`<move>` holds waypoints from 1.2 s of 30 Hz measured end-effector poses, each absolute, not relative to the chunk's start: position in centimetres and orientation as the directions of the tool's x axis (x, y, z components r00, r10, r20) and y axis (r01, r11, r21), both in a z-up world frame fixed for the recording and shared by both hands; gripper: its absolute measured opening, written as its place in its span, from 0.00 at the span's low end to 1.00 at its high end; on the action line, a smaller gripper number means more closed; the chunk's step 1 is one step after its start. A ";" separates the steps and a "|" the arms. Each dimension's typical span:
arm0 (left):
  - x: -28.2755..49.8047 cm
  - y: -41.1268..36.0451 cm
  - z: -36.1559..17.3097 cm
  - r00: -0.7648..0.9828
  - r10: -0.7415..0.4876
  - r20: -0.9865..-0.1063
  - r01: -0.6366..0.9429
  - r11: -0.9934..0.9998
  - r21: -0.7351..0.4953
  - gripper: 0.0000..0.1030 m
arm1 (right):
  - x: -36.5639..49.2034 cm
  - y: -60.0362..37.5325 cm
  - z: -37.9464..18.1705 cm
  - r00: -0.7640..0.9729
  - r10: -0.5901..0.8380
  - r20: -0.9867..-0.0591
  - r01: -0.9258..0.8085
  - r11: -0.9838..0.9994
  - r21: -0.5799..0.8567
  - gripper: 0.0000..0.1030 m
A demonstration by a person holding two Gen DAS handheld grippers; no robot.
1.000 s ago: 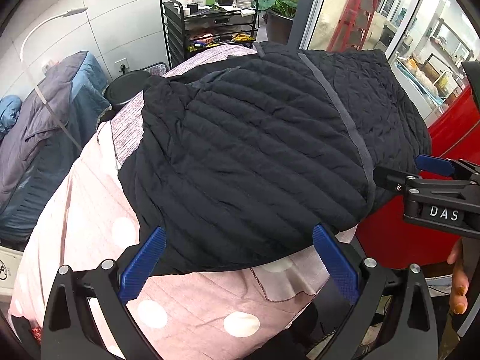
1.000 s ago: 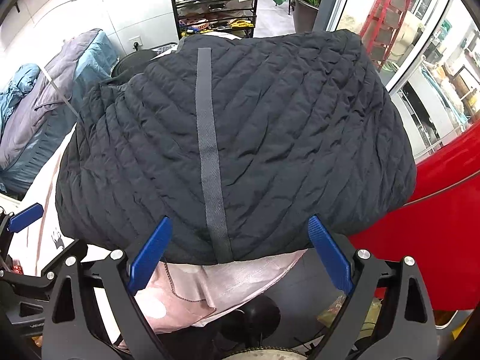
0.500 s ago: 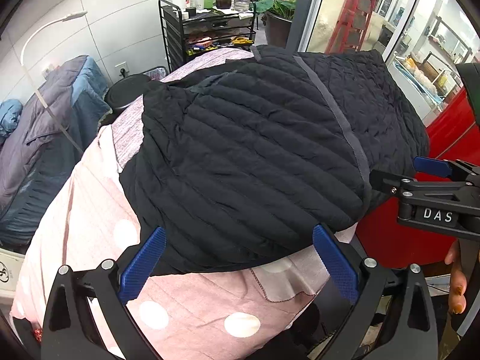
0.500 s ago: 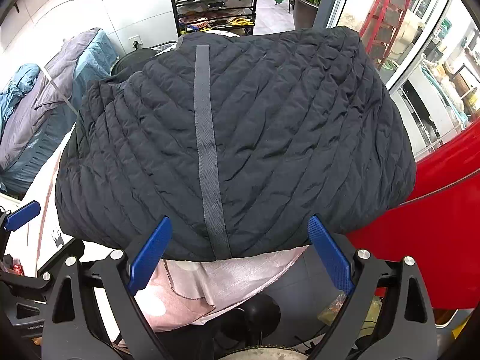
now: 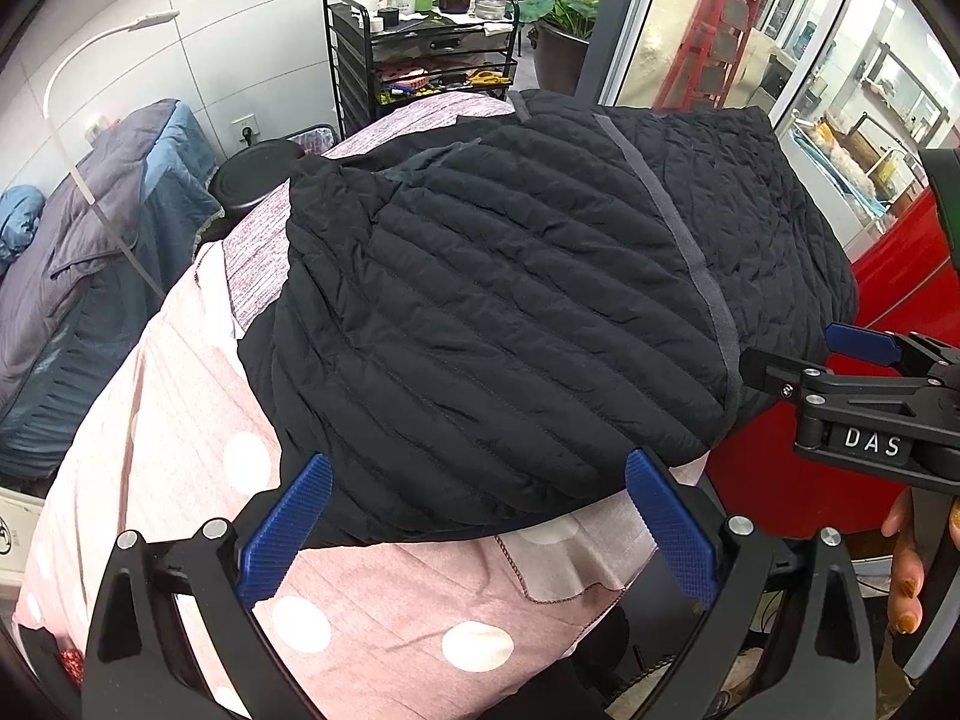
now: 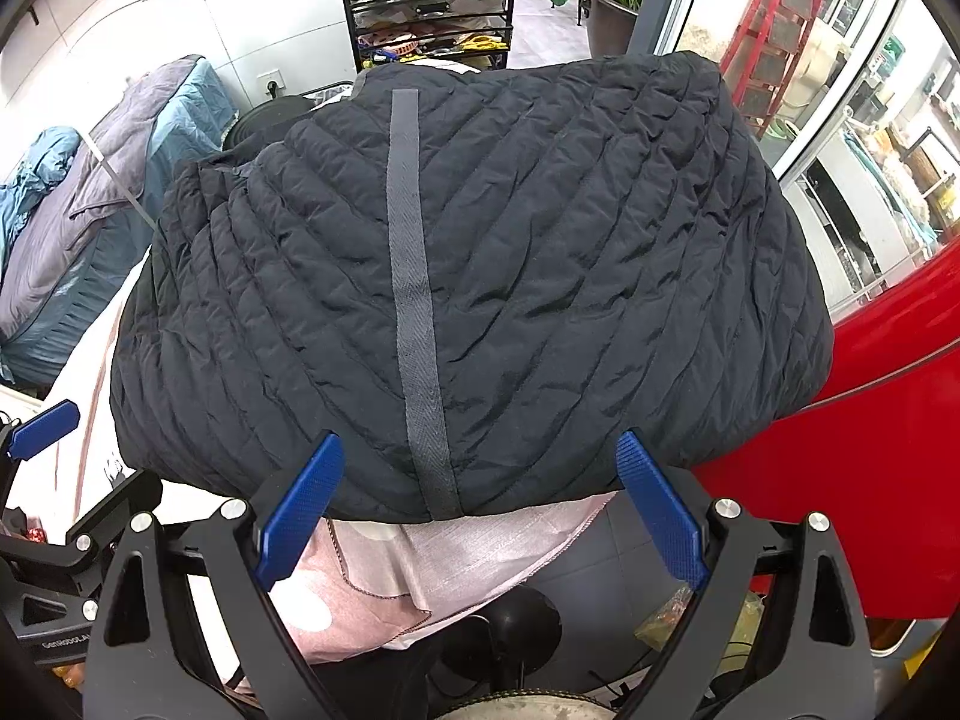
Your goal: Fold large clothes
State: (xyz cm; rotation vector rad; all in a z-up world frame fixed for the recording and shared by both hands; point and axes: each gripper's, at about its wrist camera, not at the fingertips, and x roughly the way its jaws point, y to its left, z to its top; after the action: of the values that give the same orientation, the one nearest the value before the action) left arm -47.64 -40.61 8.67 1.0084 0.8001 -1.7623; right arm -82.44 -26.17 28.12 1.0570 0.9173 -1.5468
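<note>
The black quilted jacket [image 6: 468, 276] lies folded in a thick bundle on the pink dotted cloth [image 5: 198, 420], its near hem at the cloth's near edge. Left gripper [image 5: 480, 525] and right gripper [image 6: 480, 507] both stand wide and empty, just short of that hem. Judgement: the next fold wants both grippers pinching all layers at the near hem, either side of the grey tape strip [image 6: 414, 300], lifted evenly so the padded layers do not slide apart.
</note>
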 end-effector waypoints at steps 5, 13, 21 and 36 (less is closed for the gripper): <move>-47.6 -40.6 8.7 -0.235 -0.394 -0.888 0.928 -0.362 -0.085 0.94 | -82.4 -26.2 28.1 -0.111 -0.310 -0.944 0.978 -0.203 -0.048 0.88; -47.6 -40.6 8.7 -0.238 -0.388 -0.890 0.928 -0.361 -0.091 0.94 | -82.0 -26.2 28.1 -0.110 -0.310 -0.944 0.980 -0.193 -0.050 0.88; -48.4 -40.2 8.7 -0.201 -0.411 -0.889 0.929 -0.369 -0.039 0.94 | -82.4 -26.1 27.8 -0.109 -0.304 -0.946 0.978 -0.203 -0.047 0.88; -48.1 -40.4 8.3 -0.208 -0.408 -0.889 0.929 -0.366 -0.050 0.94 | -82.4 -26.4 27.6 -0.105 -0.301 -0.948 0.979 -0.200 -0.045 0.88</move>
State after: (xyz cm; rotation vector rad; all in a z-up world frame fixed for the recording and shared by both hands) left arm -48.11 -40.39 8.26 1.0267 0.7623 -1.7458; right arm -82.39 -26.41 27.63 1.0661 0.9282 -1.5374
